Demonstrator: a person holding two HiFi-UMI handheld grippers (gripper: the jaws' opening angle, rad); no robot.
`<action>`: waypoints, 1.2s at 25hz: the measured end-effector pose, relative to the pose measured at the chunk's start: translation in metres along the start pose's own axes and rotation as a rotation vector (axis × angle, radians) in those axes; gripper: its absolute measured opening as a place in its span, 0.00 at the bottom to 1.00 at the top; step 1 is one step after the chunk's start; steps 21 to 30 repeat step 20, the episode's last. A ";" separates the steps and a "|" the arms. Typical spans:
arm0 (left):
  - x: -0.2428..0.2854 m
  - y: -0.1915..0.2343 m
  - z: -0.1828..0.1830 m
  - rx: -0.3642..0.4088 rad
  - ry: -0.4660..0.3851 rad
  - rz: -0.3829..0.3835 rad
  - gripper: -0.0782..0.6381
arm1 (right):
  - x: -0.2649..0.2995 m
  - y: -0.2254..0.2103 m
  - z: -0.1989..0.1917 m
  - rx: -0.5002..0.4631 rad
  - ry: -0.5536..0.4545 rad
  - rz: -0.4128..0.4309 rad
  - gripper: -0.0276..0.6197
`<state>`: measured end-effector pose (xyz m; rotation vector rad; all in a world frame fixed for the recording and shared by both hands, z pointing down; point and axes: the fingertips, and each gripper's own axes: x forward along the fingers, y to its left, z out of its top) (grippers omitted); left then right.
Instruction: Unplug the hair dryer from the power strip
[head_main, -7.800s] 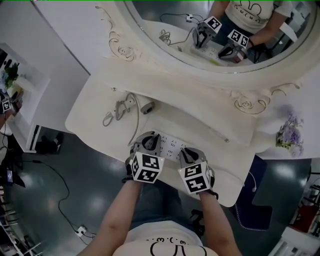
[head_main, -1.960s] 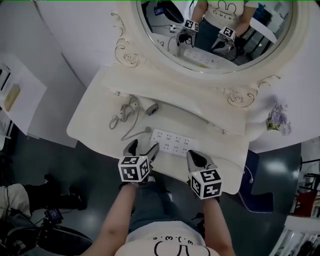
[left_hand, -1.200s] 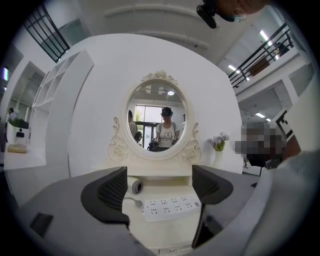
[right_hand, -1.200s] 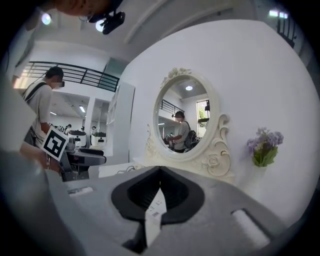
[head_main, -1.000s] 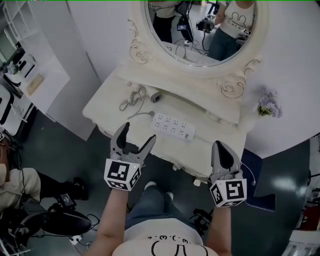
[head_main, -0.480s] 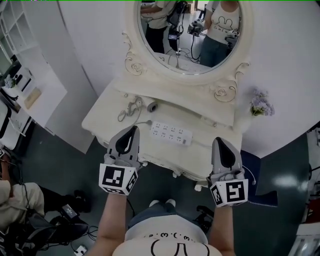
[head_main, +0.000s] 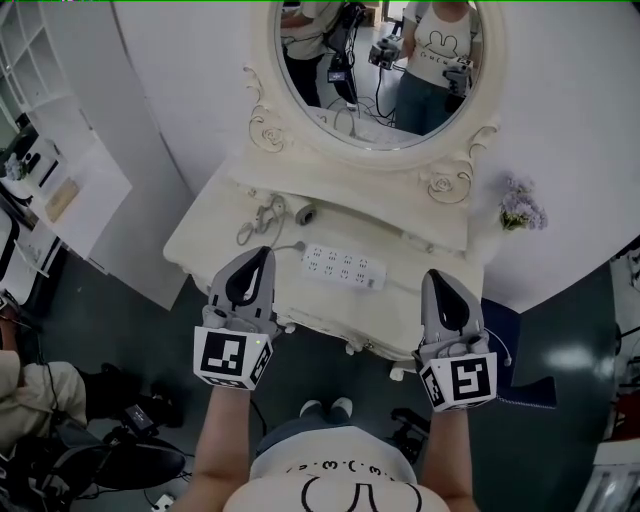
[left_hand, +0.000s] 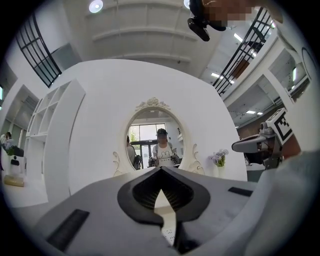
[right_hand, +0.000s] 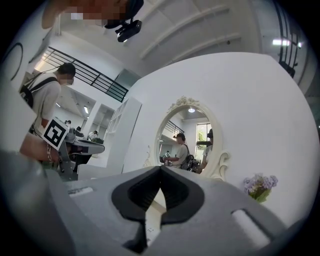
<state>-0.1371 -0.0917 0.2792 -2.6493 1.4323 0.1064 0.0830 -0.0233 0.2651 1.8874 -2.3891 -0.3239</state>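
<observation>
The white power strip (head_main: 343, 268) lies flat on the cream dressing table (head_main: 205, 235), its sockets bare as far as I can see. The small white hair dryer (head_main: 300, 212) rests behind it at the left with its coiled cord (head_main: 258, 215). A thin cable (head_main: 285, 247) runs off the strip's left end. My left gripper (head_main: 263, 252) is shut and empty, held in front of the table's left front edge. My right gripper (head_main: 436, 275) is shut and empty too, off the table's right front edge. Both point level at the mirror (left_hand: 155, 142) (right_hand: 187, 145).
The oval mirror (head_main: 385, 60) reflects me and another person. Purple flowers (head_main: 521, 205) stand at the table's right. A white shelf unit (head_main: 60, 190) stands at the left. A seated person (head_main: 30, 390) and floor cables are at the lower left.
The left gripper's jaws have gone from wide open to shut with nothing between them. Both grippers have risen and sit back from the table; the right stays shut.
</observation>
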 end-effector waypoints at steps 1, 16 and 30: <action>-0.001 0.001 0.001 0.006 0.000 0.003 0.11 | 0.000 0.001 0.000 0.001 -0.001 0.000 0.04; -0.013 0.019 0.025 0.046 -0.041 0.058 0.11 | -0.003 0.007 0.021 -0.015 -0.036 -0.020 0.04; -0.017 0.022 0.034 0.049 -0.055 0.078 0.11 | -0.007 0.006 0.030 -0.020 -0.046 -0.023 0.04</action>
